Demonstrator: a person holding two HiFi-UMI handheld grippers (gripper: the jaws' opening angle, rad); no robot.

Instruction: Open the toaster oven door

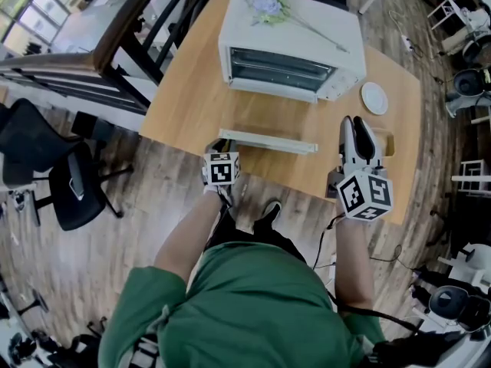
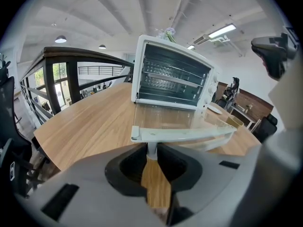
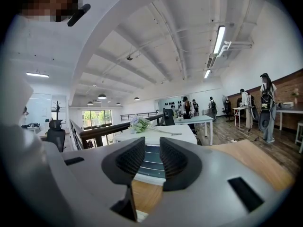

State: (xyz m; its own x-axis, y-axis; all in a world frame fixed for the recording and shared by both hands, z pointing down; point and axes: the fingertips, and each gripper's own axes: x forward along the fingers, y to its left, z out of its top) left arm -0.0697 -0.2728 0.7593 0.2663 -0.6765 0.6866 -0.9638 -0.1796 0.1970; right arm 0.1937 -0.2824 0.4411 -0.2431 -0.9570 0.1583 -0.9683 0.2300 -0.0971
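Left tool [image 2: 152, 151] closed, right tool [image 3: 152, 150] ajar

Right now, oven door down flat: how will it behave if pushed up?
Likely stiff: the door is a flat glass pane, so it should swing as one piece. Glass, so probably fragile if slammed. The left gripper pinches only the thin post of the handle; it might slip.

This is an open-plan office, possibly on a mezzanine level. Ahead of the right tongs [image 3: 152, 148], people [image 3: 265, 103] stand around white desks [image 3: 194, 120]. Strip lights [image 3: 218, 39] hang from a bare beamed ceiling, and a brick wall [image 3: 289, 86] runs off to the right. Left of the left tongs [image 2: 152, 150] are a dark railing [image 2: 80, 53] and a swivel chair [image 1: 73, 182] on a wood floor [image 1: 153, 198].
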